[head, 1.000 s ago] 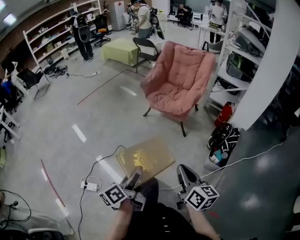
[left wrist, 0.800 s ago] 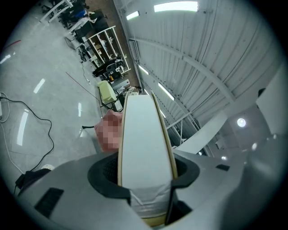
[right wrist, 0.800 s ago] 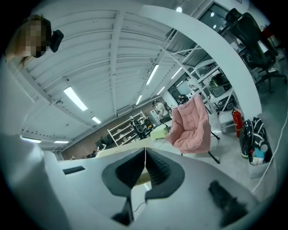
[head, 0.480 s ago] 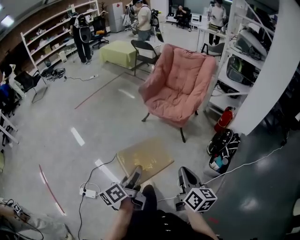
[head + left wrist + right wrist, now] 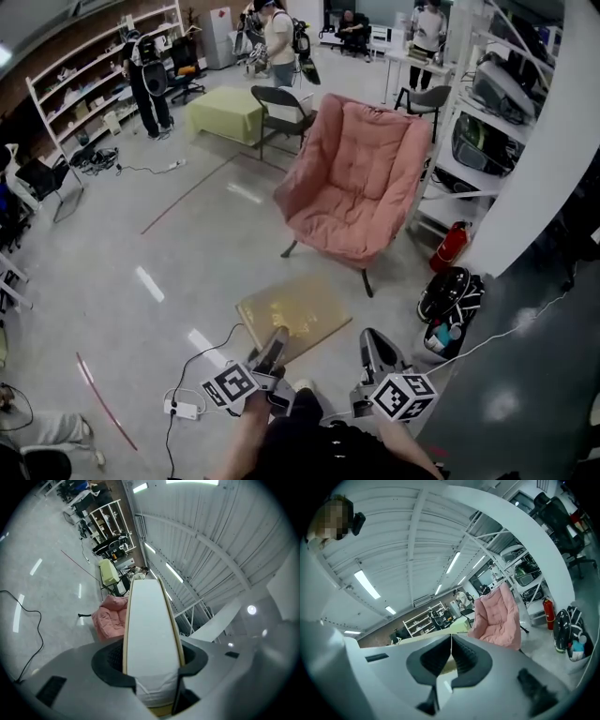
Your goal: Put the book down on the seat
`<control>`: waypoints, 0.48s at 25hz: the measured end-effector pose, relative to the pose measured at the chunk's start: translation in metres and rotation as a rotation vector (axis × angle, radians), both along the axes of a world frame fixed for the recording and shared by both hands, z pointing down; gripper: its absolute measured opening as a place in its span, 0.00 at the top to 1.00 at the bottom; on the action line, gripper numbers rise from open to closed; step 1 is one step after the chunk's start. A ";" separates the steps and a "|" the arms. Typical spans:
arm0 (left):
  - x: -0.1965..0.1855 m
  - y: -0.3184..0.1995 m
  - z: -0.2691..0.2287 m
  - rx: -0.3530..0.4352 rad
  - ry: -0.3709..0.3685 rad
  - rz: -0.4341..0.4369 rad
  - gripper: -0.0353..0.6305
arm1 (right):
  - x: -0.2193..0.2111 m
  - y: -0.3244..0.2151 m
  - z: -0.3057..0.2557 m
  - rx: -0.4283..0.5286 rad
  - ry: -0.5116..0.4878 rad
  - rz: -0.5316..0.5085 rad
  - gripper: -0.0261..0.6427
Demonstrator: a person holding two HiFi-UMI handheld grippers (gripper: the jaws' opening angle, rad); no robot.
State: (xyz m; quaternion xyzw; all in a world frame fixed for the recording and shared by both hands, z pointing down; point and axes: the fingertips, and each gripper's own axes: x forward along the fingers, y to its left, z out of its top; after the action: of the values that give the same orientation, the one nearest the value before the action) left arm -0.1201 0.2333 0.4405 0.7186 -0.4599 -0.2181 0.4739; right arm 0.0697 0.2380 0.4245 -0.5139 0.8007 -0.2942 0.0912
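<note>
A flat book (image 5: 293, 314) with a tan, gold-decorated cover is held out level above the floor. My left gripper (image 5: 277, 337) is shut on its near edge; in the left gripper view the book's white page edge (image 5: 152, 634) runs out from between the jaws of the left gripper (image 5: 152, 663). My right gripper (image 5: 369, 339) hovers beside the book's right corner with its jaws together and nothing between them; the right gripper (image 5: 451, 641) shows the same in its own view. The pink armchair (image 5: 352, 178) stands ahead, its seat (image 5: 336, 227) bare. The armchair (image 5: 497, 616) is also in the right gripper view.
A black bag with bottles (image 5: 448, 300) and a red fire extinguisher (image 5: 450, 228) lie right of the chair, by a white pillar (image 5: 539, 159) and shelving (image 5: 478, 112). A power strip and cable (image 5: 185, 408) lie on the floor at my left. Behind are a folding chair (image 5: 281, 98), a yellow-green table (image 5: 225, 111) and several people.
Both grippers and the book have moved forward toward the armchair, which now sits closer and lower in the head view. The grip on the book is unchanged.
</note>
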 end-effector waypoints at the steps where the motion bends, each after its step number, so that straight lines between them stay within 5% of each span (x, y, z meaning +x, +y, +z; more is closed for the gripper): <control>1: -0.004 -0.009 -0.001 0.003 -0.001 0.005 0.61 | -0.002 -0.008 -0.002 0.004 -0.005 0.012 0.94; 12: -0.037 -0.088 0.001 0.006 0.022 0.040 0.61 | -0.038 -0.076 0.009 -0.028 0.016 0.064 0.94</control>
State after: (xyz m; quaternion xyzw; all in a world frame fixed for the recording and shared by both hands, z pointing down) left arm -0.1572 0.1457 0.4413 0.7266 -0.4394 -0.2181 0.4810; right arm 0.0316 0.1619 0.4331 -0.5426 0.7804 -0.2982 0.0870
